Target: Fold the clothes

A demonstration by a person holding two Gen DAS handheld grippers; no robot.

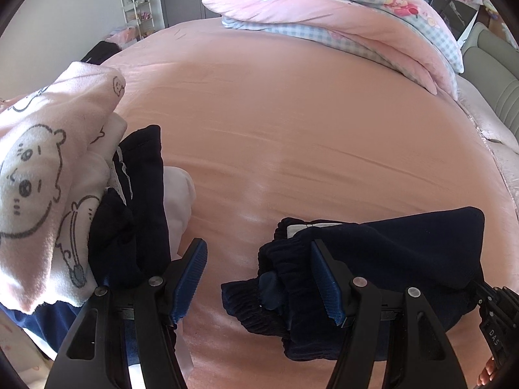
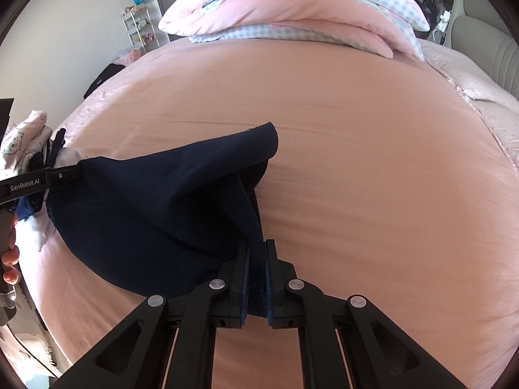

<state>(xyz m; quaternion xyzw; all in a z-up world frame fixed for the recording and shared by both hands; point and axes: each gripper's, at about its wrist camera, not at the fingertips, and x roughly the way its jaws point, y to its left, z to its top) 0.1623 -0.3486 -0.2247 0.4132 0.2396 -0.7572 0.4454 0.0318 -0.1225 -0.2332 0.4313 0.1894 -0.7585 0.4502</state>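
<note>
A dark navy garment with an elastic waistband [image 1: 373,259] lies on the pink bed sheet [image 1: 292,129]. In the left wrist view my left gripper [image 1: 259,278] is open, its jaws wide apart, with the waistband bunched against its right finger [image 1: 327,285]. In the right wrist view my right gripper [image 2: 257,278] is shut on a fold of the navy garment [image 2: 155,201], which is lifted into a peak above the sheet [image 2: 356,146]. The left gripper [image 2: 29,184] shows at the left edge of that view, at the garment's other end.
A pile of clothes, with a pink bear-print piece [image 1: 42,168] and dark items [image 1: 142,194], sits at the left. A folded pink and blue-check quilt [image 1: 340,22] lies at the far side of the bed. A grey headboard [image 1: 499,74] is at the right.
</note>
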